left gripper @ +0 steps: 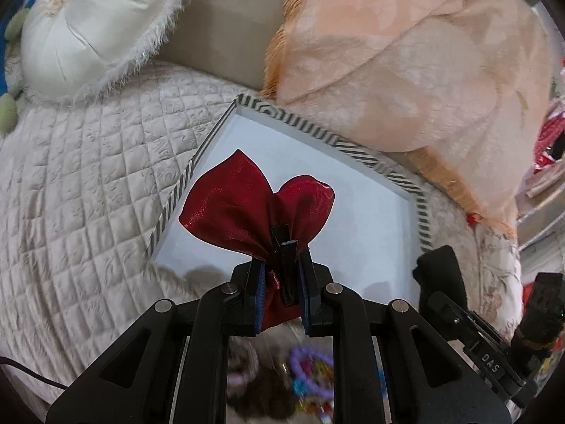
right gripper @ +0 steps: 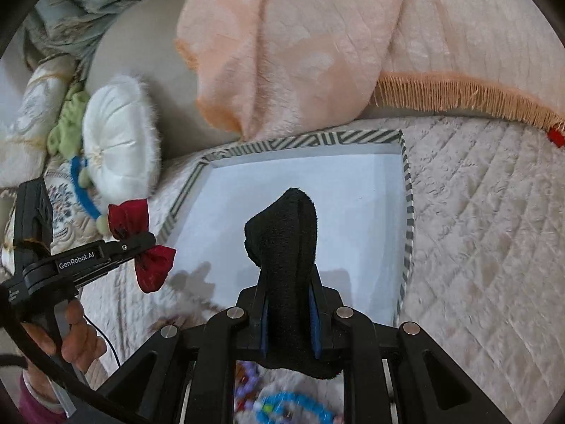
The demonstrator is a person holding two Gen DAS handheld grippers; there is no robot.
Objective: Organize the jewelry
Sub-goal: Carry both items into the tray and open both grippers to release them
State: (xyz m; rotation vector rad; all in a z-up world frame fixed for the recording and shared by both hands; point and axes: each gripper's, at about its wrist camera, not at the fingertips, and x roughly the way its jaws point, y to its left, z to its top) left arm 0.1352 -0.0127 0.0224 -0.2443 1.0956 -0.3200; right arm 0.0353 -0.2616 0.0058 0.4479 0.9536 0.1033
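Note:
My left gripper (left gripper: 281, 275) is shut on a shiny red bow hair clip (left gripper: 247, 208), held above the near left part of a white tray with a striped rim (left gripper: 208, 141). In the right wrist view the same bow (right gripper: 155, 268) sticks out of the left gripper (right gripper: 139, 243), held by a hand. My right gripper (right gripper: 287, 300) is shut on a black fuzzy fabric piece (right gripper: 286, 233) over the white tray (right gripper: 408, 205); that piece also shows at the right of the left wrist view (left gripper: 441, 268). Blurred colourful bead bracelets (left gripper: 310, 378) (right gripper: 293, 406) lie below both grippers.
The tray lies on a quilted cream bedspread (left gripper: 88, 194). A peach fringed blanket (left gripper: 406, 70) is bunched along the tray's far side. A white round cushion (left gripper: 95, 28) and a green soft toy (right gripper: 67, 130) sit further back. A thin black cable (left gripper: 31, 374) trails across the bedspread.

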